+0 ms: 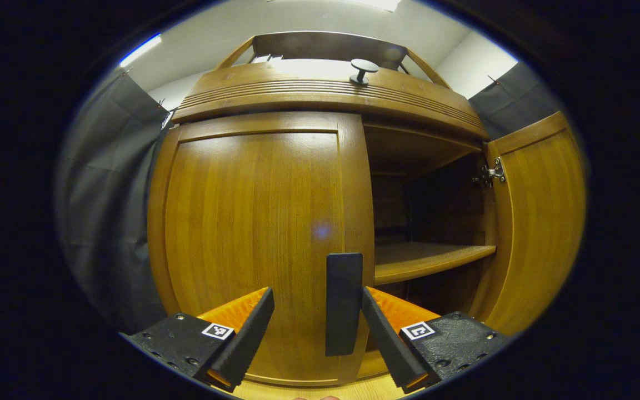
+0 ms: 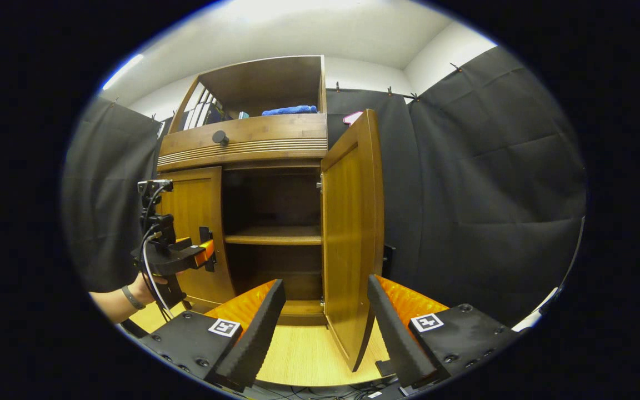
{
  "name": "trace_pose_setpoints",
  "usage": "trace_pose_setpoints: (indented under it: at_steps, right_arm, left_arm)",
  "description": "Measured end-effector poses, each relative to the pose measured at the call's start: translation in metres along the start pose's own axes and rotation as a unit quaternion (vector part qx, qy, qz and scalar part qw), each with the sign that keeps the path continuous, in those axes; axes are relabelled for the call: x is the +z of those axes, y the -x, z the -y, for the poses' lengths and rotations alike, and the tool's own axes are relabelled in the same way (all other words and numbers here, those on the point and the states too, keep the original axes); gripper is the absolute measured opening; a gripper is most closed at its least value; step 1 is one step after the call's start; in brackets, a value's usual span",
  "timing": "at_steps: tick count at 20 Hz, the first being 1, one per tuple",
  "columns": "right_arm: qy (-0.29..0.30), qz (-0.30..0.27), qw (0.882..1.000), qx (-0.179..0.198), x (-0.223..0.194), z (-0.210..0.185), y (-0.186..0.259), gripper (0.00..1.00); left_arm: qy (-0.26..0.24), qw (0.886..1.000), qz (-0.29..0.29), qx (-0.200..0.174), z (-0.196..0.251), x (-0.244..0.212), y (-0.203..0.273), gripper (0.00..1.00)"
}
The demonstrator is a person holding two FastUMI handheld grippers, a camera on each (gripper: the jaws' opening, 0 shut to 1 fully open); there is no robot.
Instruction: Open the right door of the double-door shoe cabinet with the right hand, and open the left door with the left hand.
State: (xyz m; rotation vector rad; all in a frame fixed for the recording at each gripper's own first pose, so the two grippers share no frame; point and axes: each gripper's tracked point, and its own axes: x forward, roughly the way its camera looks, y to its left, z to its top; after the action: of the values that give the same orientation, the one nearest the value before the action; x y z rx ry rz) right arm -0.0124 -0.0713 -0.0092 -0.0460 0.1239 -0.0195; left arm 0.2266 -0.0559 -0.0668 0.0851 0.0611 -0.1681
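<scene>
Cloth-walled [image 2: 492, 166] booth with cabinet [image 2: 253, 144]

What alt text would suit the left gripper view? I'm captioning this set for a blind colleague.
The open left gripper faces the closed left door of a wooden shoe cabinet, its fingers either side of the door's dark vertical handle. The right door already stands open, showing a bare shelf. A round knob sits on the band above.

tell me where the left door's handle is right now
In the left gripper view the handle stands upright on the closed left door's right edge, between the open left gripper's fingers, beside the open compartment.
</scene>
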Motion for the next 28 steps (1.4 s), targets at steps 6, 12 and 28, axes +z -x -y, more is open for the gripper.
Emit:
trace_pose_setpoints:
  at_steps: [6,12,28]
  right_arm:
    - [-0.002,0.0,1.0,-0.006,0.001,0.004,0.004,0.89]
    - [-0.001,0.001,1.0,-0.009,0.003,0.006,0.008,0.89]
    - [0.01,0.012,1.0,0.016,0.01,-0.016,0.009,0.89]
  left_arm:
    - [0.011,1.0,-0.016,0.014,-0.008,-0.012,-0.014,0.92]
    - [0.029,0.999,-0.011,0.006,-0.002,-0.011,-0.013,0.94]
    - [0.013,0.998,-0.049,-0.038,0.013,-0.005,0.041,0.26]
